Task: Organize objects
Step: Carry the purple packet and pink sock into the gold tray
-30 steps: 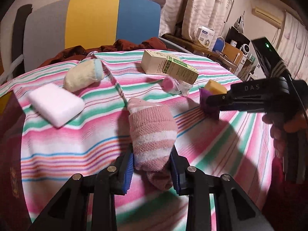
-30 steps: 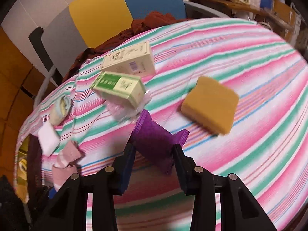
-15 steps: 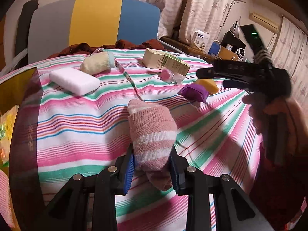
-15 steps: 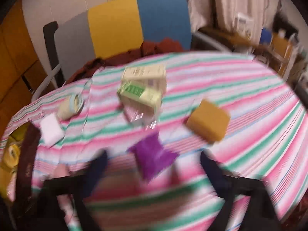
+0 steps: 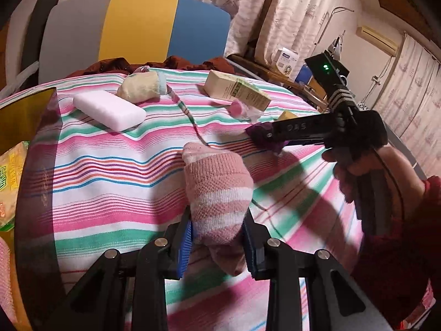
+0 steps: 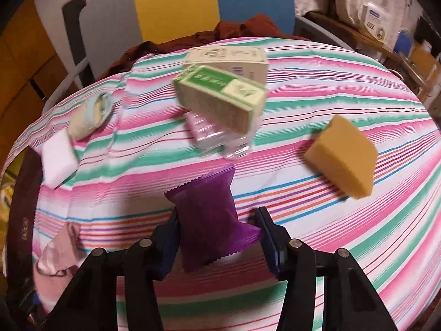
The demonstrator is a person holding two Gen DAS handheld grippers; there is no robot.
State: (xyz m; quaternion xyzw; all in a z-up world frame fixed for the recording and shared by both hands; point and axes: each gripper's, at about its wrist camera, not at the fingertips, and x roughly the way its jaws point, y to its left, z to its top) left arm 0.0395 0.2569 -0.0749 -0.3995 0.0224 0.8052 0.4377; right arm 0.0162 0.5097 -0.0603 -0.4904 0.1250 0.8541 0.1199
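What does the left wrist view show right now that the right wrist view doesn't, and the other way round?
Only the left wrist view: the left tool shut on the pink striped sock, and the right tool's body seen from the side, held in a hand.

Only the right wrist view: the right tool around the purple packet, with a gap at the right finger, and the whole yellow sponge.

Both: the striped cloth, white block, green and cream box, and cream sock.

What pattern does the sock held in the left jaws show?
Pink with white stripes: the sock shows best in the left wrist view, clamped in the left gripper.
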